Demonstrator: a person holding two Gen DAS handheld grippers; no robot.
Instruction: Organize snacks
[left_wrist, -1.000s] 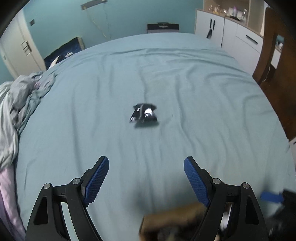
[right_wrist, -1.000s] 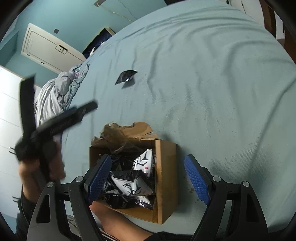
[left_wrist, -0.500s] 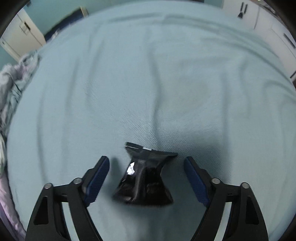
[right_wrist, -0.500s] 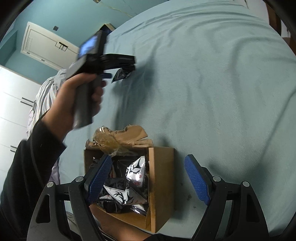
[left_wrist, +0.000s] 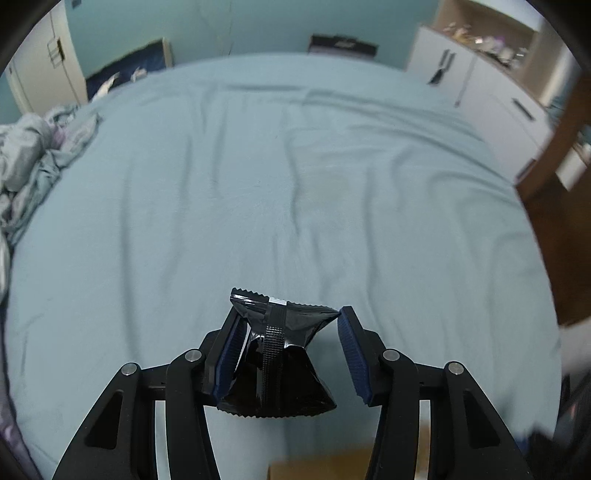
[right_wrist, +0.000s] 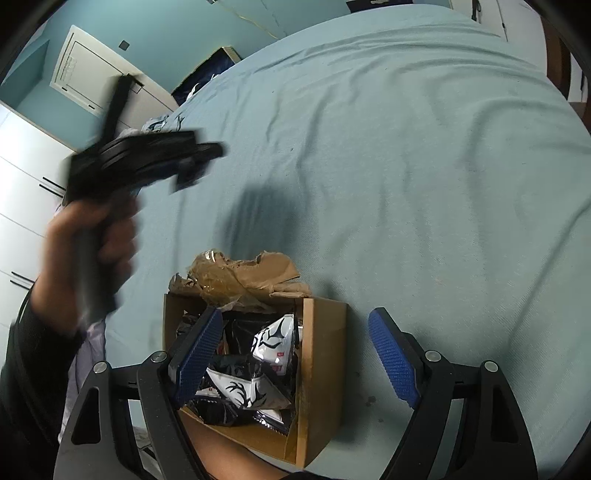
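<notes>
My left gripper (left_wrist: 288, 347) is shut on a black snack packet (left_wrist: 277, 354) and holds it above the blue bedsheet. In the right wrist view the left gripper (right_wrist: 199, 162) shows blurred, held in a hand at the upper left, with the packet (right_wrist: 188, 177) hanging from it. A brown cardboard box (right_wrist: 321, 373) with torn flaps sits on the bed, holding several black-and-white snack packets (right_wrist: 273, 339). My right gripper (right_wrist: 295, 354) is open and empty, hovering over the box's right side.
The bed (left_wrist: 295, 184) has a wrinkled light-blue sheet. Crumpled bedding (left_wrist: 33, 155) lies at the left edge. White cabinets (left_wrist: 480, 81) and a wooden piece (left_wrist: 554, 166) stand at the right. A corner of the box (left_wrist: 317, 465) shows at the bottom.
My left gripper reached the lone black packet on the bed, closed on it and lifted it, drawing back toward the box. The right gripper stayed open over the box.
</notes>
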